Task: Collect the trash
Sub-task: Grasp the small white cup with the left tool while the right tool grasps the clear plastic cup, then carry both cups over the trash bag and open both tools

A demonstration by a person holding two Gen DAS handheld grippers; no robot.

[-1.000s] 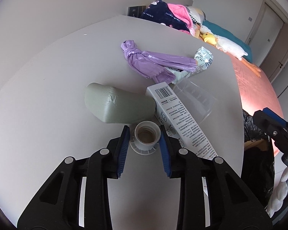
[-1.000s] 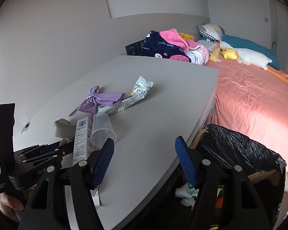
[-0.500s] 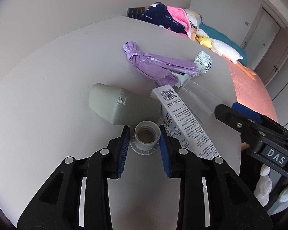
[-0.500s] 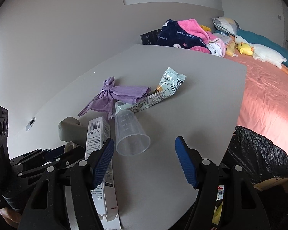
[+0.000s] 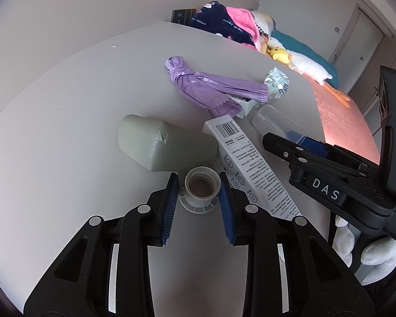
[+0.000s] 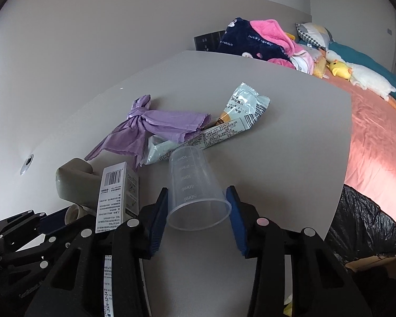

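A grey-green bottle [image 5: 166,145] lies on its side on the grey table [image 5: 66,132]. My left gripper [image 5: 198,179] is shut on its white threaded neck [image 5: 202,187]. To its right lies a white barcoded box [image 5: 250,163]. A clear measuring cup [image 6: 195,185] lies on its side with its mouth toward my right gripper [image 6: 198,192]. That gripper's jaws are closing, and the blue pads meet the cup's rim on both sides. Beyond it lie a knotted purple bag [image 6: 158,124] and a pale snack wrapper [image 6: 240,108].
A black bin bag [image 6: 369,224] stands open off the table's right edge. Behind it is a bed with a pink sheet [image 6: 377,137], a pile of clothes and soft toys. A white-gloved hand [image 5: 367,253] holds the right gripper.
My right gripper came in from the bin side over the table, reached the clear cup, and its jaws narrowed around it. The left gripper kept still on the bottle neck.
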